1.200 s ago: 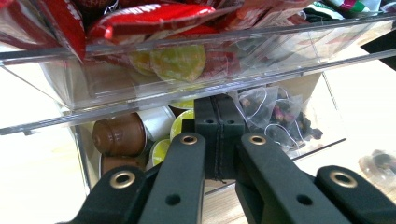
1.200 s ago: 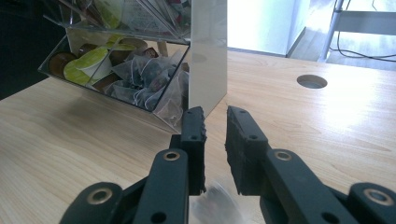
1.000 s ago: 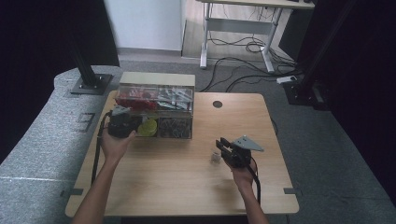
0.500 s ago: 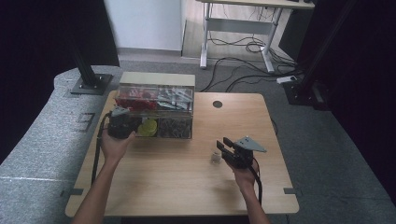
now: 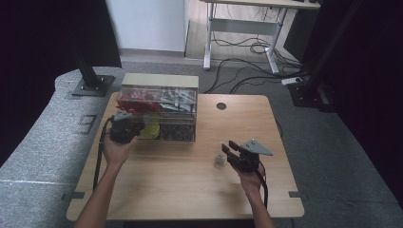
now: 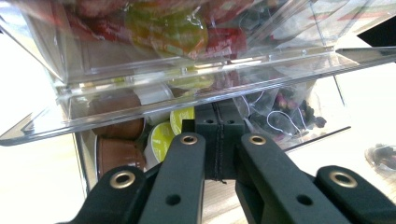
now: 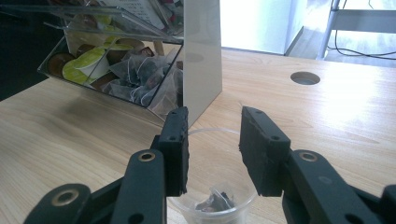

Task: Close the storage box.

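Note:
A clear acrylic organizer (image 5: 159, 81) stands at the table's back left, with yellow-lidded pods (image 5: 151, 129) and tea bags (image 7: 140, 74) in its lower trays. My left gripper (image 5: 138, 128) reaches into the mouth of the pod tray under a clear flap (image 6: 187, 93). Its jaws (image 6: 217, 126) are pressed together and I see nothing between them. My right gripper (image 5: 228, 150) hovers over a small clear cup (image 5: 219, 160) with a tea bag (image 7: 215, 201) in it. Its jaws (image 7: 214, 140) have just been opening and stand apart above the cup's rim, off the cup.
A round cable hole (image 5: 221, 106) sits in the wooden table (image 5: 180, 190) behind the right gripper. Brown pods (image 6: 116, 154) lie beside the yellow ones. The organizer's side wall (image 7: 201, 56) rises just beyond the cup. Grey floor mats surround the table.
The right gripper's jaws stand a little wider apart than a second ago. Both hands have kept their place, and the cup has not moved.

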